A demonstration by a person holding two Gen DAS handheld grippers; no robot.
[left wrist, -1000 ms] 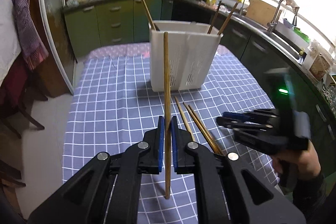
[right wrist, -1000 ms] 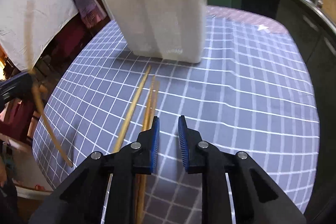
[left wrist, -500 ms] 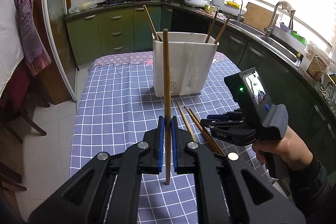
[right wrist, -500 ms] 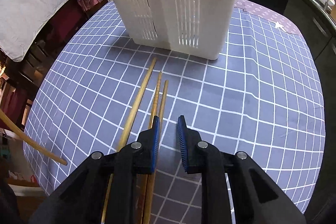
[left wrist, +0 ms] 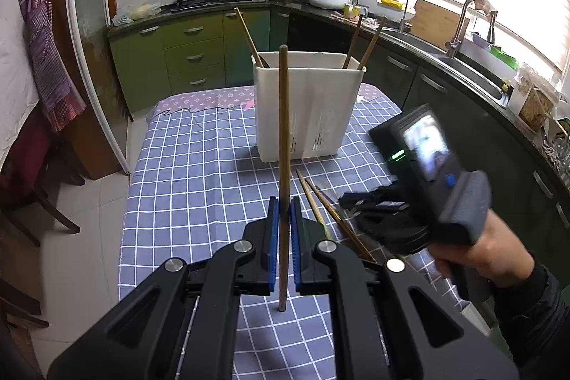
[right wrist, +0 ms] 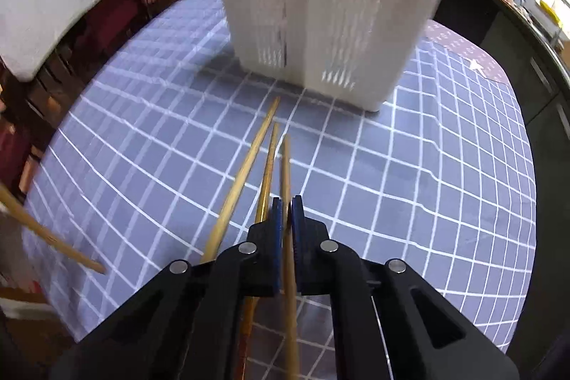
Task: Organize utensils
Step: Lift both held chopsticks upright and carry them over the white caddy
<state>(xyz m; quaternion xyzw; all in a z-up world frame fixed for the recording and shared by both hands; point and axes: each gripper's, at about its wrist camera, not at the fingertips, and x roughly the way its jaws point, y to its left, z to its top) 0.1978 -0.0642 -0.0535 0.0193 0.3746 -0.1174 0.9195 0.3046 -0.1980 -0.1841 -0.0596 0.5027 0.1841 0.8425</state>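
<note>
Left tool (left wrist: 281, 216) is clamped on a dark wooden chopstick (left wrist: 283, 130), held nearly upright between its blue pads, with one end poking below the jaws and the other rising in front of the white utensil holder (left wrist: 306, 109). That holder stands on the checked counter (left wrist: 192, 173) at 12 o'clock from the left tool, and three more chopsticks lean inside it: one at its 10 o'clock corner, two at its 2 o'clock corner.

Right tool (right wrist: 284, 219) has its pads drawn together on a pale chopstick (right wrist: 285, 166), gripping it along its length so the stick points toward 12 o'clock, at the holder's base (right wrist: 320, 24). Just beside it at 11 o'clock lie two loose chopsticks (right wrist: 249, 166) on the cloth, fanned slightly apart at their far tips, close together near the tool.

In the left wrist view the right tool (left wrist: 359, 205) sits low over these loose sticks at 3 o'clock, gripped by the person's right hand (left wrist: 477, 255). The left tool's stick shows at 9 o'clock in the right wrist view, slanted above the counter edge.
</note>
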